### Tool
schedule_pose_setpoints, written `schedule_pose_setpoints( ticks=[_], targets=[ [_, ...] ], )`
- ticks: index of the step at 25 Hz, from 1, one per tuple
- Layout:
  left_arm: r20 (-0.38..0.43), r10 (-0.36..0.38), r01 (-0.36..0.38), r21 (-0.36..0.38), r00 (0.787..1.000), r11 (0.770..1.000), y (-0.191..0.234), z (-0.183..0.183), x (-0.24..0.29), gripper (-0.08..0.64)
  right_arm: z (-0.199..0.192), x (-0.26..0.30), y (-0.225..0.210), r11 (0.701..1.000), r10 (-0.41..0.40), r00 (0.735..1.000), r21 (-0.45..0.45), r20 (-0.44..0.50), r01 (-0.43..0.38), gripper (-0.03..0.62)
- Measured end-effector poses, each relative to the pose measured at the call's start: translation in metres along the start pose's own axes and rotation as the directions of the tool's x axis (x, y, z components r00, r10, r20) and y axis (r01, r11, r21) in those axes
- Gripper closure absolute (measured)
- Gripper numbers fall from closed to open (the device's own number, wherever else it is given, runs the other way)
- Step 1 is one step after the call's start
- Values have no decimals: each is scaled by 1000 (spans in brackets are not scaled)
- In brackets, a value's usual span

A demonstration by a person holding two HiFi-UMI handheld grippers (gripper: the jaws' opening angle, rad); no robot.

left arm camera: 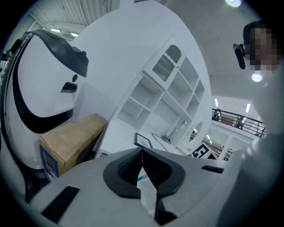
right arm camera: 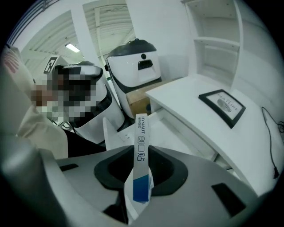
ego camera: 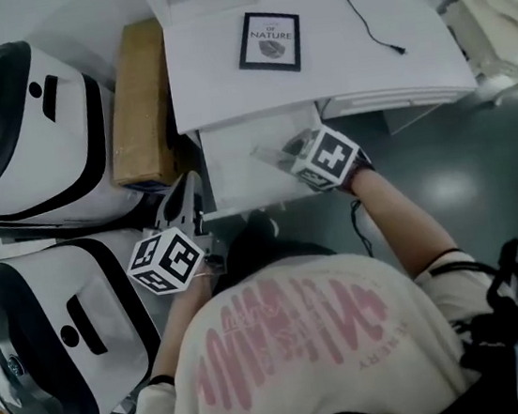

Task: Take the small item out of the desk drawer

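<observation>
The right gripper [ego camera: 295,154] is above the open drawer [ego camera: 235,167], which juts out from under the desk [ego camera: 341,39]. In its own view its jaws are clamped on a strip [right arm camera: 141,133], a narrow white packet with dark print and a blue lower end. The strip stands upright between the pads, and its top rises well clear of the jaw tips. It is off the drawer floor, held in the air over the drawer, and nothing else touches it.

The left gripper [ego camera: 187,199] is near the drawer's left front corner. Its jaws point toward the desk and the box [ego camera: 139,103] beside it. In the left gripper view the jaws stand together, tips meeting. A small white slip [left arm camera: 147,188] with blue print shows low between them. Whether it is pinched or only lies there cannot be told.

On the desk a framed print [ego camera: 269,41] lies flat near the middle, and a black cable [ego camera: 366,17] trails toward the right edge. The box stands between the desk and two large white machines [ego camera: 32,136] with black bands, which fill the left side. The person's shirt fills the bottom of the head view.
</observation>
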State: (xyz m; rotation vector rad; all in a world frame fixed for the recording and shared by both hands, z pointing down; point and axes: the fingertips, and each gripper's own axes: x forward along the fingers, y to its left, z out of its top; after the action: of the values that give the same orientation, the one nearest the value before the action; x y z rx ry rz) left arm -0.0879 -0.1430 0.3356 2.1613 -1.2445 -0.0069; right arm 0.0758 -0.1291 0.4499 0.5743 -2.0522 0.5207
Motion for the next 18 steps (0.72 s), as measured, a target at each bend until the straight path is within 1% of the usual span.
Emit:
schedule_pose_setpoints(
  ticks=[2, 5, 8, 12, 15, 17, 18],
  targets=[
    [10, -19, 19, 23, 1000, 1000, -9, 7, -1, 532, 12, -17, 0, 999, -41, 997, 24, 63, 39, 485],
    [26, -24, 23, 35, 999, 999, -17, 15, -5, 531, 31, -43, 4, 995, -79, 984, 80, 161, 66, 485],
    [50, -24, 21, 47, 998, 999, -23, 26, -7, 531, 45, -68, 5, 987, -129, 964, 118, 233, 104, 486],
    [87, -34, 27, 74, 996, 997, -33, 45, -7, 532, 63, -101, 6, 977, -194, 930, 141, 311, 157, 485],
    [107, -60, 49, 106, 992, 993, -47, 58, -7, 531, 77, -128, 7, 966, -245, 888, 180, 388, 187, 485],
    [123, -84, 69, 121, 989, 990, -57, 64, -11, 531, 86, -148, 11, 957, -273, 845, 216, 460, 192, 485],
    [133, -97, 81, 120, 986, 989, -62, 66, -13, 532, 90, -158, 14, 953, -287, 817, 235, 500, 191, 485]
  ],
)
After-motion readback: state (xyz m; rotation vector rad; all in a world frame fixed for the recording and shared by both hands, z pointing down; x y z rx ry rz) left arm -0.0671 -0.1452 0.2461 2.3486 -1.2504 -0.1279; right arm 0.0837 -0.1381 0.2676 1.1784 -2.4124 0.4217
